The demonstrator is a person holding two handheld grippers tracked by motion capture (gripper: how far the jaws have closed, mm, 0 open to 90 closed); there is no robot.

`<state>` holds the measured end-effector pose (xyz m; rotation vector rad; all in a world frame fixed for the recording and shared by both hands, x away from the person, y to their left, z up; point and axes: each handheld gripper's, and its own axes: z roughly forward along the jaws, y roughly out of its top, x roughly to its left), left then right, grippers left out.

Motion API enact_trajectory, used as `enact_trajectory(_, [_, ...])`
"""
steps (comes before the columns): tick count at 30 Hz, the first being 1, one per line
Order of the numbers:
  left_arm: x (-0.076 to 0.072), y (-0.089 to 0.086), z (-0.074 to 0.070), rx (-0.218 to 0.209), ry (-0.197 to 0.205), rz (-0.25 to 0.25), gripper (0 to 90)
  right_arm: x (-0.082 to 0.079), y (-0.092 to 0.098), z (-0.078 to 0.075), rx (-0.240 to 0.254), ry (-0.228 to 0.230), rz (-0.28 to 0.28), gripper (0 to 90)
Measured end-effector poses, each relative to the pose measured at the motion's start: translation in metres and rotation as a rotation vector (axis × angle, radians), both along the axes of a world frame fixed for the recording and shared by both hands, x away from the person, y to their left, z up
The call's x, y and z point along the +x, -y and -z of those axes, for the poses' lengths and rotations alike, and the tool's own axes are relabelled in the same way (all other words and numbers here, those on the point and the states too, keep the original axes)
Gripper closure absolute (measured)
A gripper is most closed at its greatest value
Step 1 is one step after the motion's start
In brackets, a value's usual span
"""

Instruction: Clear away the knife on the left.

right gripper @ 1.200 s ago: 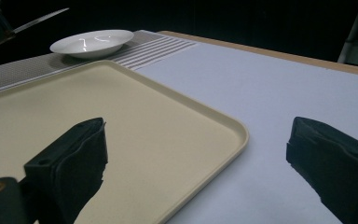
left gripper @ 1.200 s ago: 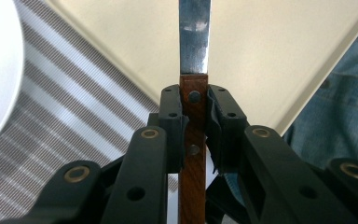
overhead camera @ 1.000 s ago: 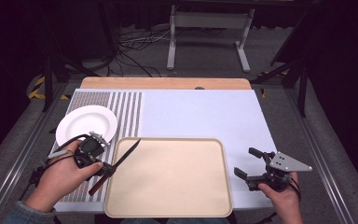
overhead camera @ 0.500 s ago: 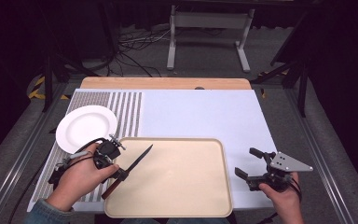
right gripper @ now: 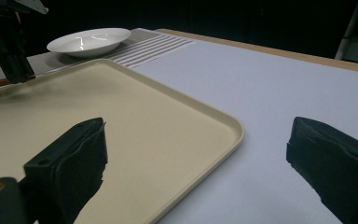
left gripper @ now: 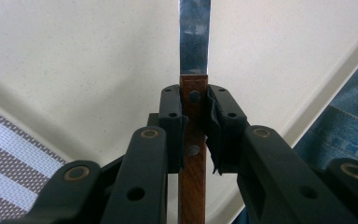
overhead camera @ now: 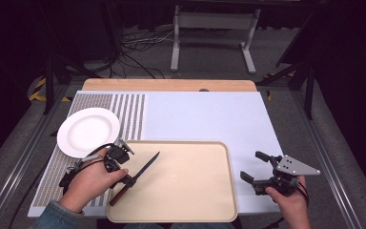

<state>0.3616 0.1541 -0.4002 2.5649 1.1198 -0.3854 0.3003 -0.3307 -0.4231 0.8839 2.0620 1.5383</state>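
Step in hand: we carry the wooden-handled steel-bladed knife (overhead camera: 136,175) over the beige rectangular plastic tray (overhead camera: 186,210); we judge this as setting the knife down on it.
Left gripper (left gripper: 194,109): jaws narrow, clamped on the brown handle just behind the blade; the blade points away toward the tray's middle.
Knife position: over the tray's near left part, handle end out past the tray's left rim; we cannot tell whether it touches the surface.
Right gripper (overhead camera: 258,168): jaws wide, holding nothing, resting just beside the tray's right rim on the pale blue table mat (overhead camera: 205,114).
Next move: we judge it calls for lowering the knife flat onto the tray, then parting the jaws.
Nearby, 1: round white ceramic plate (overhead camera: 88,131) on the striped grey-and-white placemat (overhead camera: 131,114), left of the tray's far corner.
Obstruction: the tray floor ahead of the blade is bare; the raised left rim lies under the handle and could tip the knife.
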Motion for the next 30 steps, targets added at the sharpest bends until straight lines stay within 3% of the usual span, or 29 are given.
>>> enact_trajectory(5, [0.002,0.001,0.006,0.007,-0.036,-0.009,77.7,0.000,0.000,0.000,-0.003,0.000,-0.001,5.7])
enact_trajectory(9, [0.004,0.001,0.009,0.025,-0.028,-0.031,77.7,0.000,0.000,0.001,-0.004,-0.001,-0.003,5.7])
enact_trajectory(15, [0.006,0.002,0.013,0.031,-0.056,-0.047,77.6,0.000,0.000,0.001,-0.002,-0.003,-0.002,5.6])
enact_trajectory(30, [0.007,0.007,0.021,0.073,-0.087,-0.050,77.5,0.000,0.000,0.001,0.003,-0.004,-0.003,5.6])
